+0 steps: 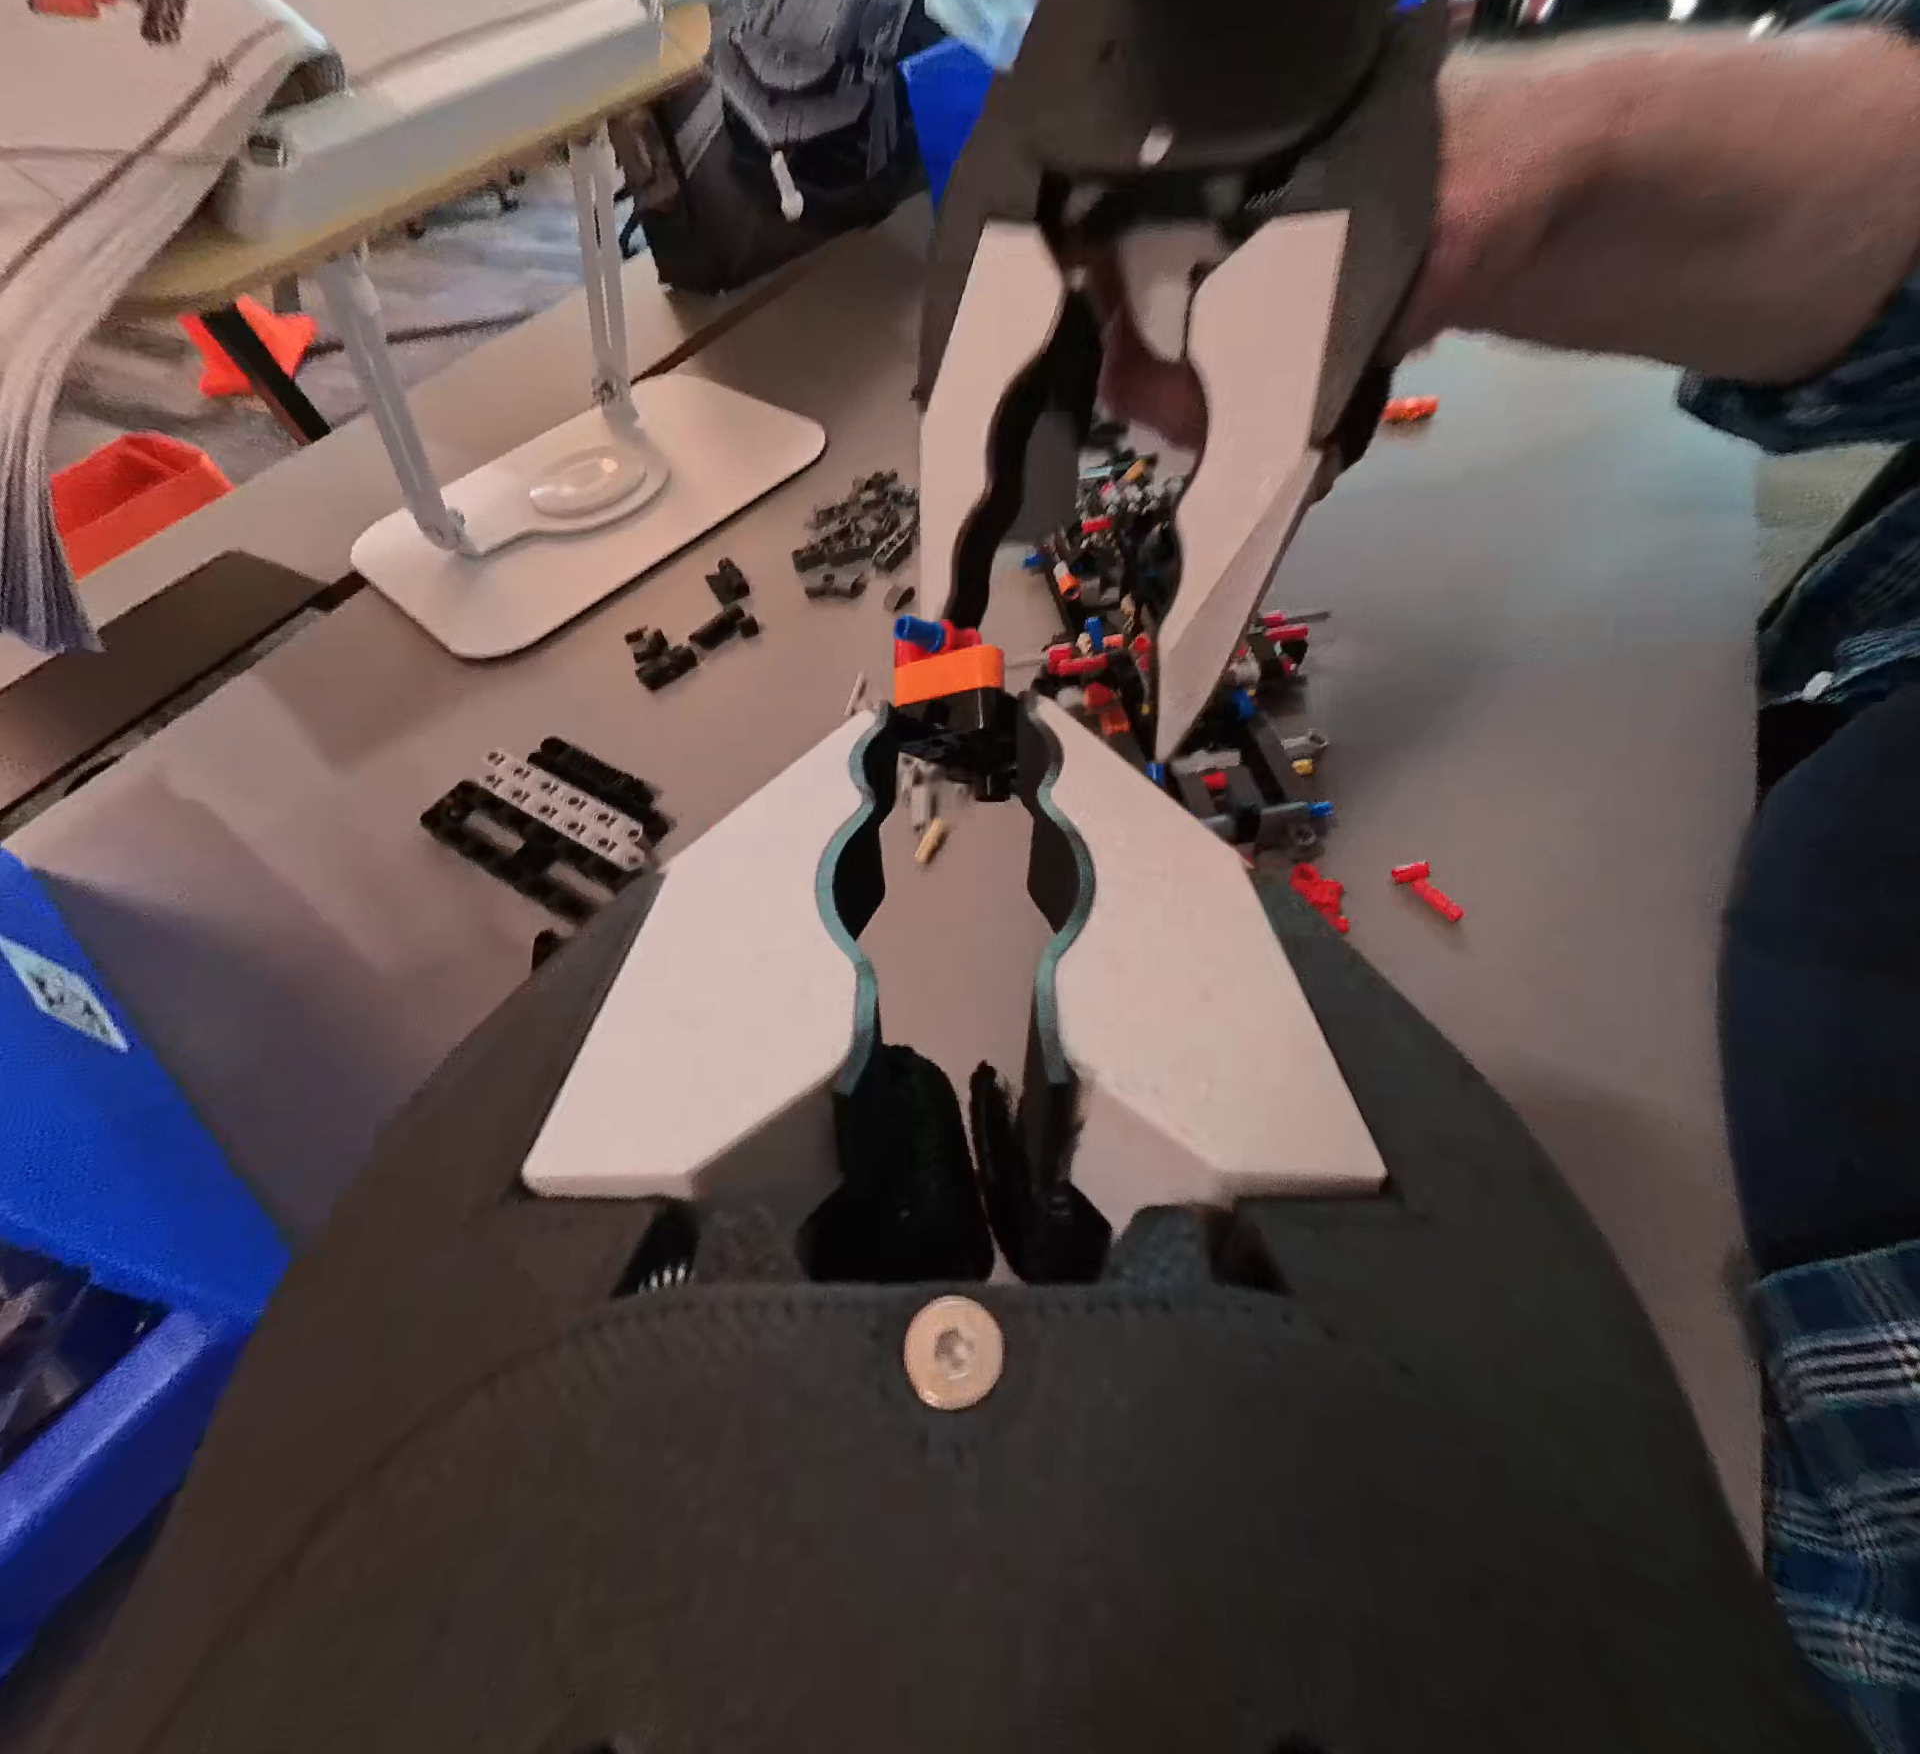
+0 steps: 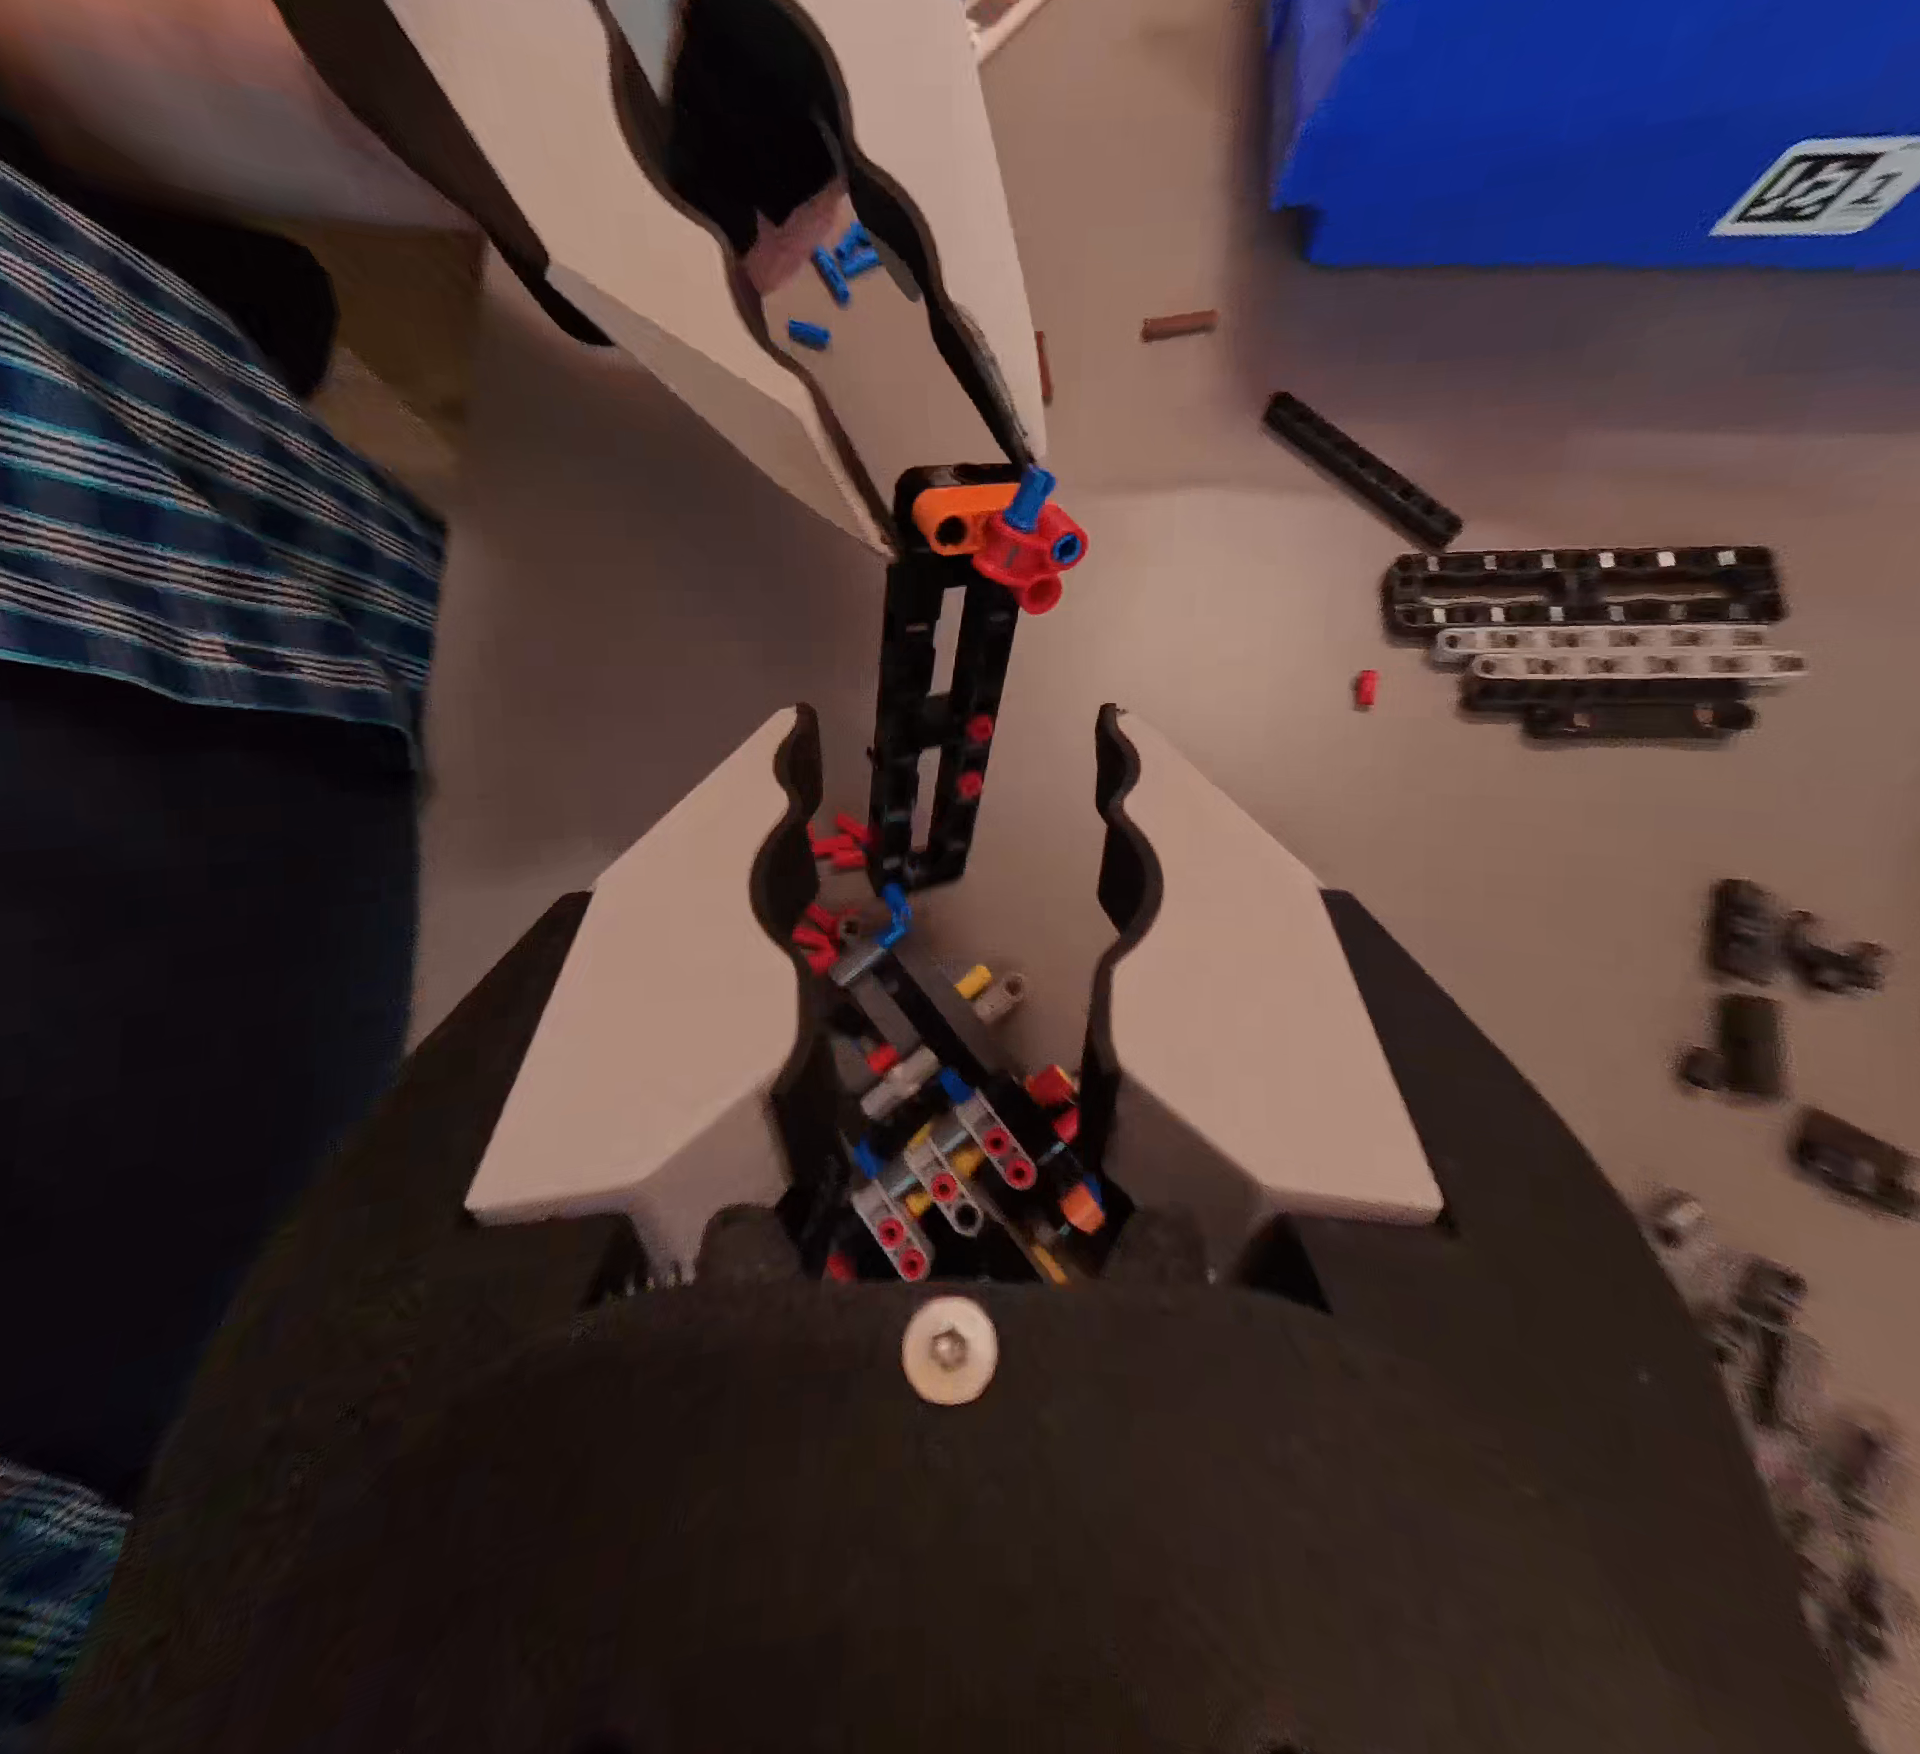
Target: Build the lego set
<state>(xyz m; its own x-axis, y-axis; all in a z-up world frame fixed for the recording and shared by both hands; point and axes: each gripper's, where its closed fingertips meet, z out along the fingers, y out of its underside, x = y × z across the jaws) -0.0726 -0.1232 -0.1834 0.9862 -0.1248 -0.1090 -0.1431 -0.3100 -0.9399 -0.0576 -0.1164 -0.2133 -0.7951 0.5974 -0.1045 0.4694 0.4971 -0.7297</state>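
I count two grippers: my left gripper (image 1: 951, 733) and my right gripper (image 2: 956, 717). One black frame assembly (image 2: 935, 717) stands between them, carrying one orange beam (image 2: 951, 515), one red connector (image 2: 1029, 551) and one blue pin (image 2: 1034, 491). One larger part-built model (image 2: 956, 1143) lies on the one grey table (image 2: 1195, 478). Blue bins: two, one (image 2: 1579, 73) in the right wrist view and one (image 1: 94, 1185) in the left. One white stand (image 1: 582, 509). One long black beam (image 2: 1361, 468) lies alone. One stacked group of black and grey beams (image 2: 1590, 639). Loose red pins and small black connectors are too blurred to count exactly
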